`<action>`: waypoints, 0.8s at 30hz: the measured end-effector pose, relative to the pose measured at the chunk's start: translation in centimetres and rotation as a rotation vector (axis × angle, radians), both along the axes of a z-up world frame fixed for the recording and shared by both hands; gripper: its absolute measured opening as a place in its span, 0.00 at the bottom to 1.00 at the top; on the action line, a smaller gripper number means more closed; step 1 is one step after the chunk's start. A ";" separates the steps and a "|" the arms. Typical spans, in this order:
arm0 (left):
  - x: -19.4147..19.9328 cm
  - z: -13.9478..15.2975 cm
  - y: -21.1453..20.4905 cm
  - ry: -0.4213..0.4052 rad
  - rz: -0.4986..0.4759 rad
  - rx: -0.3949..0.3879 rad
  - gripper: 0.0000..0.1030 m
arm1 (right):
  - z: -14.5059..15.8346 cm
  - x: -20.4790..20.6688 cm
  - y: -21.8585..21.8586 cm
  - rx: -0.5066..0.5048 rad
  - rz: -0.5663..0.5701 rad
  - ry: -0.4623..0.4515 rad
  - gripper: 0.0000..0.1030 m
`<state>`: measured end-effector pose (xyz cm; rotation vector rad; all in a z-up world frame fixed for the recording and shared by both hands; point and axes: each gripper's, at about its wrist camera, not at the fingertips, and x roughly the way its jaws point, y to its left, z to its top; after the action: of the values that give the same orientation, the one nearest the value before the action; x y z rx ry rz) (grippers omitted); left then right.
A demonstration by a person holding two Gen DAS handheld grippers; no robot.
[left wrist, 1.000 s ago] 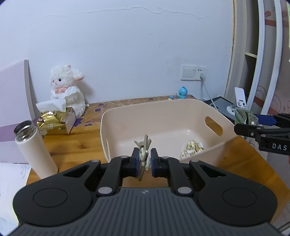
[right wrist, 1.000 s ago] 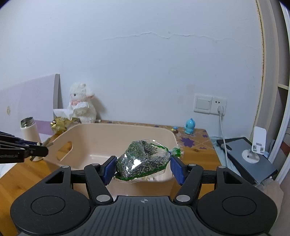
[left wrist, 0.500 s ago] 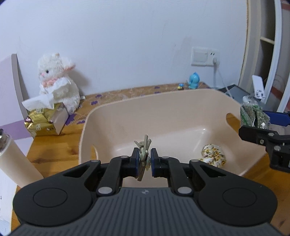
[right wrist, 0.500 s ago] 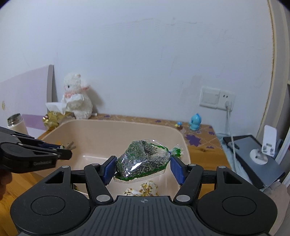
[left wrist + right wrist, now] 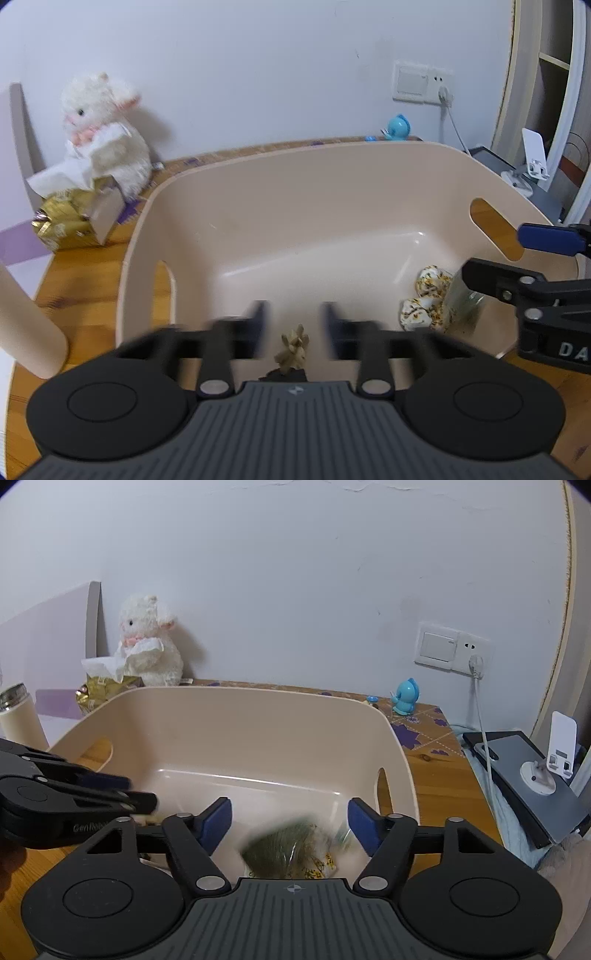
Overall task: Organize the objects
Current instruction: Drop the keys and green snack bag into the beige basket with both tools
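A beige plastic basin (image 5: 317, 166) (image 5: 229, 705) fills the middle of both views. My left gripper (image 5: 293, 326) is open above its near edge, its fingers blurred. A small tan spiky object (image 5: 293, 349) is loose below the gap, free of the pads. My right gripper (image 5: 290, 825) is open over the basin's right side. The clear bag of green-grey bits (image 5: 286, 851) (image 5: 460, 302) is blurred below the right pads, free of them, beside a white packet with yellow specks (image 5: 428, 297) on the basin floor.
A white plush lamb (image 5: 105, 133) sits behind a gold tissue box (image 5: 70, 218) at the back left. A cream flask (image 5: 18, 720) stands left of the basin. A blue toy (image 5: 406, 696), a wall socket with cable (image 5: 476, 664), and a grey device with a phone stand (image 5: 543, 771) lie to the right.
Both grippers have come over the basin and gone from shut to open. The tan object and the bag of green-grey bits have left the pads and dropped lower.
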<state>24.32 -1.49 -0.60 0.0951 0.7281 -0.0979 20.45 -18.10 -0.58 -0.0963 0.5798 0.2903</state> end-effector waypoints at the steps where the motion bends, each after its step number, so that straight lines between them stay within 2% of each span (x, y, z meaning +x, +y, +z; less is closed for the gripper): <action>1: -0.4 0.4 -0.1 -0.018 0.000 0.000 0.65 | 0.3 -0.2 -0.2 0.003 -0.003 -0.010 0.77; 2: -0.6 0.8 0.0 -0.027 -0.002 -0.004 0.68 | 0.6 -0.6 -0.3 0.004 -0.005 -0.022 0.82; 4: -1.2 1.6 0.0 -0.043 0.007 -0.007 0.86 | 1.2 -1.4 -0.6 0.006 -0.009 -0.045 0.90; 5: -1.6 2.0 0.1 -0.059 0.011 -0.008 0.89 | 1.5 -1.7 -0.8 0.006 -0.010 -0.053 0.94; 9: -3.1 3.3 0.4 -0.080 0.022 -0.007 0.90 | 2.3 -3.2 -1.2 -0.001 -0.008 -0.066 1.00; 14: -5.3 4.4 1.2 -0.099 0.041 -0.019 0.93 | 2.9 -5.0 -1.6 -0.006 -0.006 -0.067 1.00; 24: -9.3 4.5 2.1 -0.102 0.051 -0.007 0.93 | 1.2 -7.4 -1.8 -0.028 -0.003 -0.013 1.00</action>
<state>15.06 0.62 3.90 0.0743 0.6283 -0.0468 13.04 -19.93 0.64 -0.1238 0.5713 0.2787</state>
